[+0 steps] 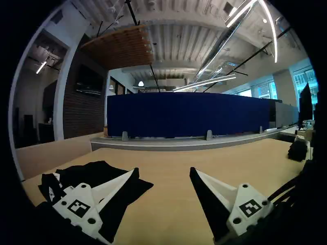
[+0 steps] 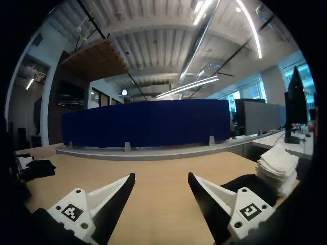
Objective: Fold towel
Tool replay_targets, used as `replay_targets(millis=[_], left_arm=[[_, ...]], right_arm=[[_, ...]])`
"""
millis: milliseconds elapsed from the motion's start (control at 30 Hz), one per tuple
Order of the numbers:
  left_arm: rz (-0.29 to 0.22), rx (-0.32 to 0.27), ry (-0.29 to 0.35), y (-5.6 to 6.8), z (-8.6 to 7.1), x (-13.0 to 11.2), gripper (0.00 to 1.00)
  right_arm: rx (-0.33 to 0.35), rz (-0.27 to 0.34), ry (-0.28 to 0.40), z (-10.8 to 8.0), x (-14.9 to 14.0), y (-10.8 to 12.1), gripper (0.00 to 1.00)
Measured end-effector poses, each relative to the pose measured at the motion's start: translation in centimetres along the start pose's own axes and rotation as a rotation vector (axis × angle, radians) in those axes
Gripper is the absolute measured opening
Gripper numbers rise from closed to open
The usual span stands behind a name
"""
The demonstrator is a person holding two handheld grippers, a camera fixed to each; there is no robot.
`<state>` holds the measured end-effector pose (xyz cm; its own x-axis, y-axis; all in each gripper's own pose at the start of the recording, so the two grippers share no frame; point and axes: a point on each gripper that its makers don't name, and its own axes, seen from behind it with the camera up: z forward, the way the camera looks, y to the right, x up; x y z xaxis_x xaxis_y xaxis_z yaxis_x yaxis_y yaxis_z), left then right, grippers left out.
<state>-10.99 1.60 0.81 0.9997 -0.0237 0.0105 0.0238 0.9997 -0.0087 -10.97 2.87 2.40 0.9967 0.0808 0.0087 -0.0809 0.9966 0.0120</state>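
1. The left tongs (image 1: 164,171) are open, the two white fingers spread wide with only bare counter (image 1: 229,159) between the tips; they grip nothing.
2. The right tongs (image 2: 161,176) are also open and empty, fingers apart above the light wooden counter.
3. In the left gripper view a crumpled black towel (image 1: 88,170) lies on the near left of the counter. The left finger of the left tongs sits over it; I cannot tell whether the finger touches the cloth.
4. In the right gripper view a black cloth (image 2: 249,181) lies at the near right, just behind the right finger. A stack of white towels (image 2: 278,165) sits folded just beside it at the counter's right edge.
5. At the left in that view a dark heap (image 2: 39,168) lies on the counter, well apart from the tongs; it may be the black towel, but it is too small to be sure.
6. In the left gripper view a dark bundle (image 1: 297,150) sits at the far right.
7. A blue partition (image 1: 184,114) runs along the counter's far side, and a monitor (image 2: 295,108) stands at the far right.
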Motion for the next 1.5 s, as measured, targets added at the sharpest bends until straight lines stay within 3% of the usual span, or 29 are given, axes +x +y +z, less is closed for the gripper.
replay_targets(millis=[567, 1067, 1500], left_arm=[[0.0, 0.0, 0.0, 0.0, 0.1, 0.0, 0.92], [0.0, 0.0, 0.001, 0.0, 0.1, 0.0, 0.92], [0.0, 0.0, 0.001, -0.1, 0.2, 0.0, 0.93]], right_arm=[[-0.002, -0.027, -0.005, -0.1, -1.8, 0.0, 1.0], [0.012, -0.064, 0.0, -0.4, -1.7, -0.6, 1.0], [0.012, -0.061, -0.001, -0.4, -1.8, -0.6, 1.0]])
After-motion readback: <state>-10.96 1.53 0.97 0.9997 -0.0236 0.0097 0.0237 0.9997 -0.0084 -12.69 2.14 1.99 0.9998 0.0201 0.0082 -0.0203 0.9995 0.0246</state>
